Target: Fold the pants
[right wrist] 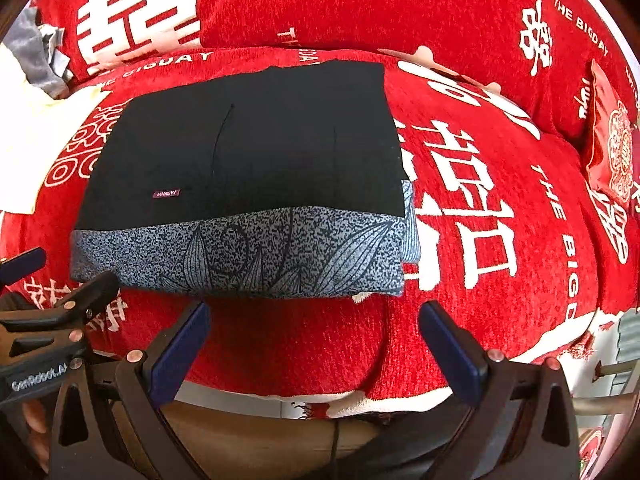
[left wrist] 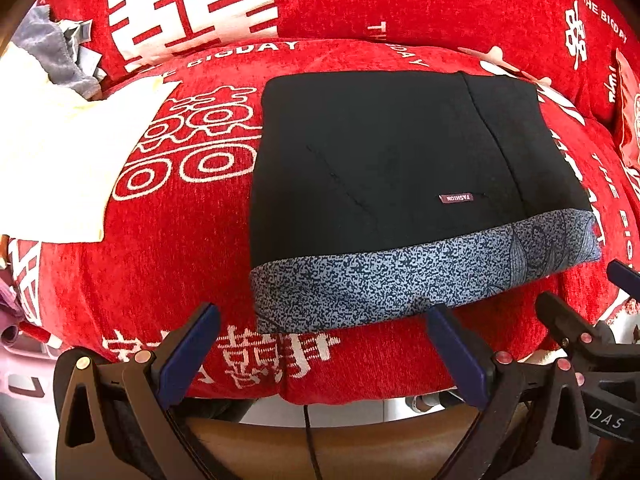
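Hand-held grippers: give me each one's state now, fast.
Left hand-held gripper: open, holding nothing, just short of the folded pants.
Right hand-held gripper: open, holding nothing.

I see the pants (left wrist: pixel 384 168) folded into a black block on the red cover (left wrist: pixel 172 264), grey patterned band nearest me. My left gripper (left wrist: pixel 324 320) hangs spread wide — nothing between its pads, just short of that band. The right gripper (left wrist: pixel 580 308) pokes in near right; a cream cloth (left wrist: pixel 52 152) lies far left.
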The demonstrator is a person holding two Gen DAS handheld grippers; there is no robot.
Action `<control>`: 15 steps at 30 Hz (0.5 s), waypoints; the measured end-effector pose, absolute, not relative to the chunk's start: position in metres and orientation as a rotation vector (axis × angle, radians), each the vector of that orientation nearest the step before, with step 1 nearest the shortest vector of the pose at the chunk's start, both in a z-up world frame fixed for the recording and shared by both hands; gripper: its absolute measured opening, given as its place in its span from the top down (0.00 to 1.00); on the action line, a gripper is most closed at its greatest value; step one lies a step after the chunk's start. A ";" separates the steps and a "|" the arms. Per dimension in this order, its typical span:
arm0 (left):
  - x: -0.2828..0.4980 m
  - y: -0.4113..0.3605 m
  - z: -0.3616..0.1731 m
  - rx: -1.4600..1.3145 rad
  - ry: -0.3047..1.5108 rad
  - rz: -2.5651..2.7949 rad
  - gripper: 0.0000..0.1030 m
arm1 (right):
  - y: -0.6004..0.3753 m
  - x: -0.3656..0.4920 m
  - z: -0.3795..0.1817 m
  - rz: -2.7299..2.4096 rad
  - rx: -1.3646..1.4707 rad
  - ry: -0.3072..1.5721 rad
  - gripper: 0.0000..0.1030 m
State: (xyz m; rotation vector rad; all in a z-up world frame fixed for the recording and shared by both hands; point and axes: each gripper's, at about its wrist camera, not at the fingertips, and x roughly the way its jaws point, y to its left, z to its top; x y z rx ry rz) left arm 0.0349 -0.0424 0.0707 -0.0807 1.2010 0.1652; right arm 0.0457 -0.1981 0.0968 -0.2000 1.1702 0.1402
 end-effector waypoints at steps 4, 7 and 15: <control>0.035 -0.042 0.072 -0.074 1.197 0.173 0.00 | -0.201 0.049 0.097 0.137 -0.183 1.175 0.00; 0.036 -0.044 0.072 -0.061 1.196 0.175 0.00 | -0.201 0.050 0.095 0.143 -0.186 1.179 0.00; 0.038 -0.045 0.066 -0.042 1.224 0.179 0.00 | -0.199 0.050 0.092 0.152 -0.191 1.186 0.00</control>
